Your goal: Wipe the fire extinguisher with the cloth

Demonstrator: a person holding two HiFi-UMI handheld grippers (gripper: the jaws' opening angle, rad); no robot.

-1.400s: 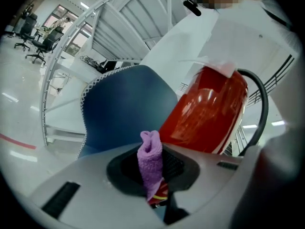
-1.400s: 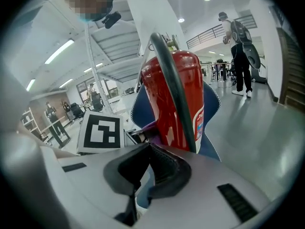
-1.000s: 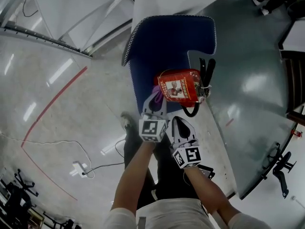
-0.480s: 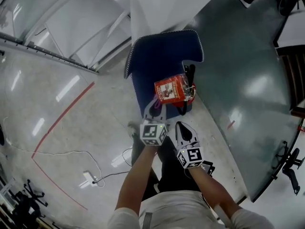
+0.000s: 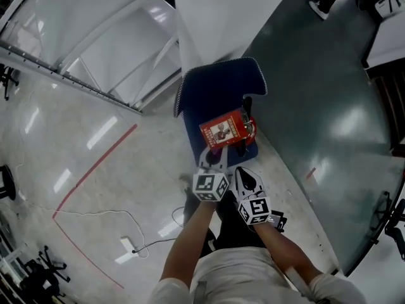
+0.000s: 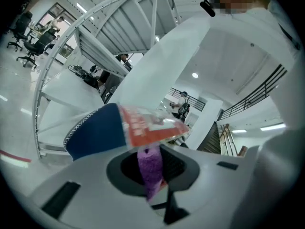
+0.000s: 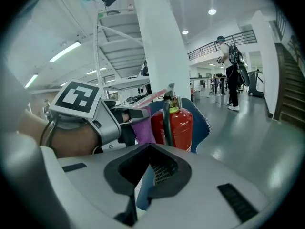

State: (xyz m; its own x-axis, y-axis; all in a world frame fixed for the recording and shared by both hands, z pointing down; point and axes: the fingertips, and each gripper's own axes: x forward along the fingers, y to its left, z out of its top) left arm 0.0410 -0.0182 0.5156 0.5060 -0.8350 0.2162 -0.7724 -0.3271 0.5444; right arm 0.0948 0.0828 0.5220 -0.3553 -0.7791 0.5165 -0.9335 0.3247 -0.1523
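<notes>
Entry: wiping pass, cloth on cylinder. All positions are given relative to the fire extinguisher (image 5: 226, 129). It stands upright on a blue mat (image 5: 218, 87), with its black hose (image 7: 166, 120) on the side facing my right gripper view.

Left gripper (image 5: 212, 159): claw clamped narrow on the purple cloth (image 6: 150, 170), with a fold sticking out past the tips. In the right gripper view the cloth sits against the side of the extinguisher nearest me, on the red body. It looks like contact, but I can't confirm any pressure.

Right gripper (image 5: 247, 180): claw drawn together with nothing in it, just short of the extinguisher on the hose side, not touching.

Judgement: the step in hand is the stroke itself. Notes to self for doing it well:
- hold the clamp firm; only a small tuft is exposed, so lead with the tuft and not the hard tips, or I scrape the paint
- stroke along the cylinder's length, then shift round it with overlapping passes
- press lightly; an upright extinguisher on a soft mat could rock or tip away from me. The right gripper is free, so I'd bring it to the hose side as a brace before pressing harder
- stay clear of the hose, where the cloth could snag

No view shows the far side of the extinguisher, so coverage there is unknown
</notes>
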